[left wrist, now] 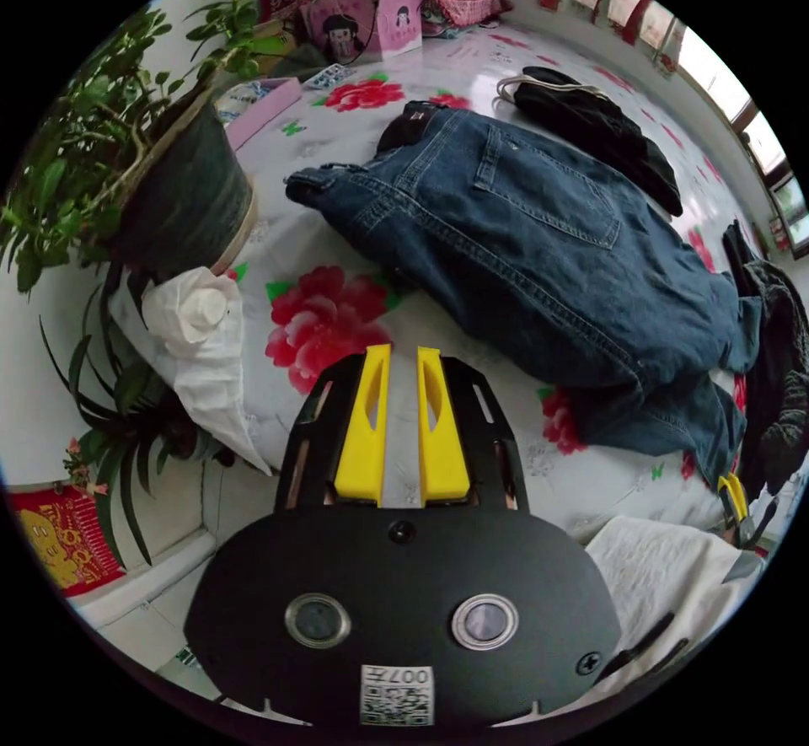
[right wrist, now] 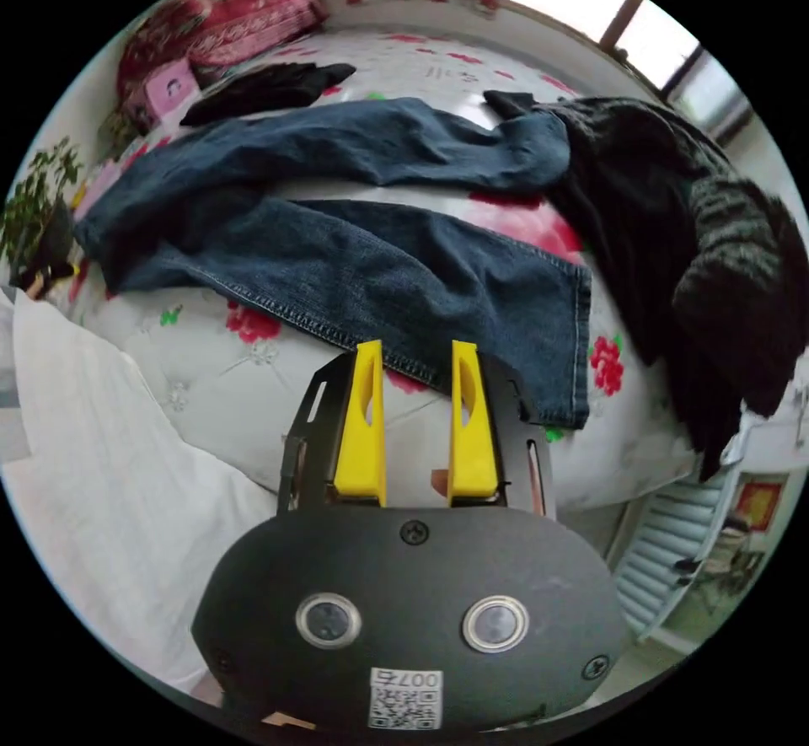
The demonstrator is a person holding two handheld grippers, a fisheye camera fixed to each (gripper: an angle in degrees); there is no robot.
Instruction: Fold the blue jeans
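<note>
Jeans (left wrist: 539, 249) are lying spread on the flowered bed cover (left wrist: 329, 316), and we are losing one leg end under the dark knit pile (right wrist: 716, 249) in the right gripper view. We are seeing deep blue denim, back pocket up, legs parted and rumpled. Our left gripper (left wrist: 403, 426) is hovering over bare cover, jaws a narrow slit apart, gripping nothing; beside it a potted plant (left wrist: 143, 156). Our right gripper (right wrist: 415, 417) is hanging near the hem, jaws parted wider, empty.
</note>
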